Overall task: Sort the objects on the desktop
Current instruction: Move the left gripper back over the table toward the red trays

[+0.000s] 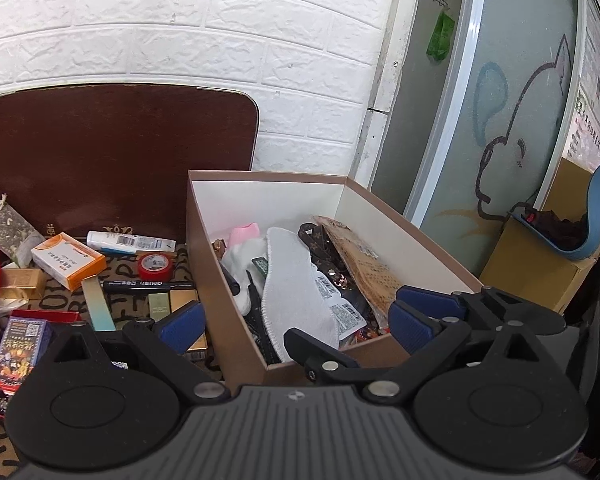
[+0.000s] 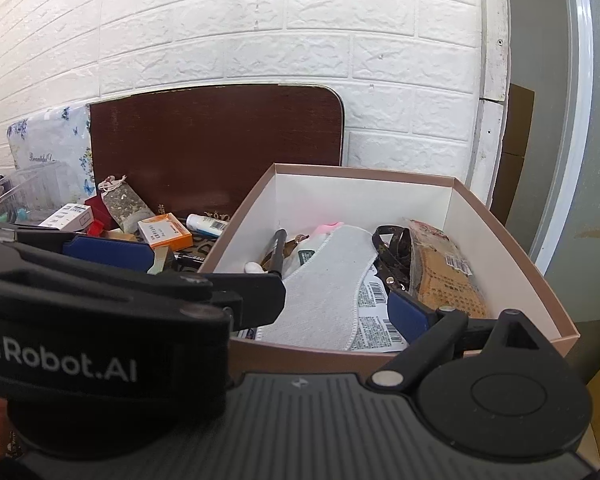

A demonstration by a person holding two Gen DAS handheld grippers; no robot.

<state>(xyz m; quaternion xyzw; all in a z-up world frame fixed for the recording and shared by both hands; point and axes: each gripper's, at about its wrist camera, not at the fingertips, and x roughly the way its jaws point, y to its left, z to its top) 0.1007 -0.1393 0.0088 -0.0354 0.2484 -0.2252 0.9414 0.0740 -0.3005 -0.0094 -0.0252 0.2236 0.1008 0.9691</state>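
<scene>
- The open brown cardboard box with a white interior stands at the right edge of the patterned brown table mat, against the white brick-pattern wall.
- Inside the box, a grey felt insole with white stitched edging lies along the middle, over barcode-labelled packets.
- A brown monogram strap with metal studs lies just right of the insole; a tan printed plastic packet leans against the right wall of the box.
- A pink and white soft item sits near the far left corner of the box.
- The left gripper hovers above the near edge of the box. Its blue-padded jaws stand wide apart, one over the mat and one over the box, with nothing clamped.
- The right gripper hovers over the near edge of the box. Its jaws stand wide apart and grip nothing; the left gripper's black body covers much of its left finger.
- On the mat, left of the box: an orange and white carton, a white tube with a barcode label, a red tape roll, a black marker pen and a grey fabric sachet with a drawstring.
- A dark brown rounded board stands upright against the wall at the far edge of the mat.
</scene>
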